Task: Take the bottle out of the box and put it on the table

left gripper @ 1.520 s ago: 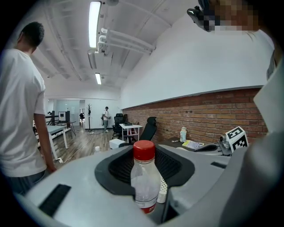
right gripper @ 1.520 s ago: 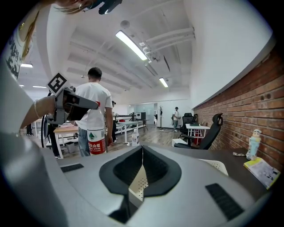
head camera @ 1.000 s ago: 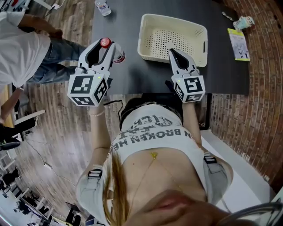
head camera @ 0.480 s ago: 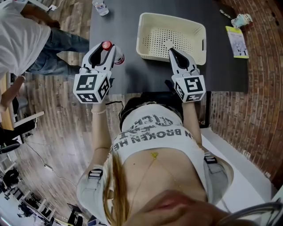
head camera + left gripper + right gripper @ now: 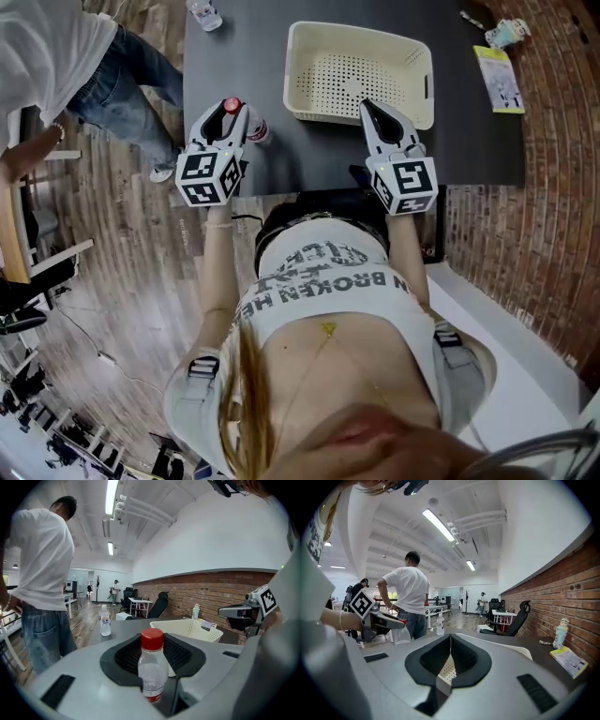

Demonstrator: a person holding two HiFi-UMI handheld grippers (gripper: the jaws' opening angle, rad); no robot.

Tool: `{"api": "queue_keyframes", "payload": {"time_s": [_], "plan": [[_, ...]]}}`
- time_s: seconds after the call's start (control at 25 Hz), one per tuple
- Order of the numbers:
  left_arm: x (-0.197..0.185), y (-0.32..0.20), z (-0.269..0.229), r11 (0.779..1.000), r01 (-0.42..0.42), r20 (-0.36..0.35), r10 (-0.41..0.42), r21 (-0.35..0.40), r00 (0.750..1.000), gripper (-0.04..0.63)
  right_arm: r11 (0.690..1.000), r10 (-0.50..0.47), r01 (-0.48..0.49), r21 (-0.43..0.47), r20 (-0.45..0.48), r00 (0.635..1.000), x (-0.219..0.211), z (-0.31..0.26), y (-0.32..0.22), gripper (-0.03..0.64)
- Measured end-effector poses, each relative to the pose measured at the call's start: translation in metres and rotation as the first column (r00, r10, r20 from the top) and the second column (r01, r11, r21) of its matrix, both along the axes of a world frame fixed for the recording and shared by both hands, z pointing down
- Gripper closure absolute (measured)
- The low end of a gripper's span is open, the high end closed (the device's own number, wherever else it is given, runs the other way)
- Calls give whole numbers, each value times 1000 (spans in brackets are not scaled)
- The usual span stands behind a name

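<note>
The dark table [image 5: 309,159] carries a cream box [image 5: 298,75], a far bottle [image 5: 203,14] and a leaflet [image 5: 497,80].

The clear plastic bottle [image 5: 152,667] has a red cap and a red-and-white label. The cream perforated plastic basket [image 5: 352,75] shows a regular grid of small holes. The tabletop [image 5: 300,159] is matt black. The left tool [image 5: 229,112] and right tool [image 5: 367,106] are light grey with black pads, and their cubes carry black-and-white square markers. The wooden plank floor [image 5: 122,309] is brown and the brick wall [image 5: 206,592] is red-brown.

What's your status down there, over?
Left claw clamped on red-capped bottle, clear of the basket, over the table. Right claw pinching basket's near rim. Nothing in the way; spare bottle at far corner.
</note>
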State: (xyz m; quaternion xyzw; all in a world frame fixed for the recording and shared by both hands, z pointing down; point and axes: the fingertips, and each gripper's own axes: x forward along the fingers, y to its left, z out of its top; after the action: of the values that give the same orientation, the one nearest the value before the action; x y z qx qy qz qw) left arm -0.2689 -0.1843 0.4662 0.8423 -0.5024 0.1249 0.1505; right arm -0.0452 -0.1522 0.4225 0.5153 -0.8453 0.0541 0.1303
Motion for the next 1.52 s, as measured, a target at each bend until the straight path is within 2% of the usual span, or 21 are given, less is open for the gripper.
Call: {"api": "queue_keyframes", "payload": {"time_s": [0.28,0.6,1.52], "plan": [[6,8,23,1000,-3,46,3,11,999,445,1000,18,-18,-3,-7,1000,9,1,2,607],[6,21,28,999,-8,49,6,44,999,445,999,37,-37,-7,-15,999,16,3,1,607],[7,25,31,998,2,8,-2,57,1000,445,998,69,-69,-4,-11,998,40,4,7,607]]}}
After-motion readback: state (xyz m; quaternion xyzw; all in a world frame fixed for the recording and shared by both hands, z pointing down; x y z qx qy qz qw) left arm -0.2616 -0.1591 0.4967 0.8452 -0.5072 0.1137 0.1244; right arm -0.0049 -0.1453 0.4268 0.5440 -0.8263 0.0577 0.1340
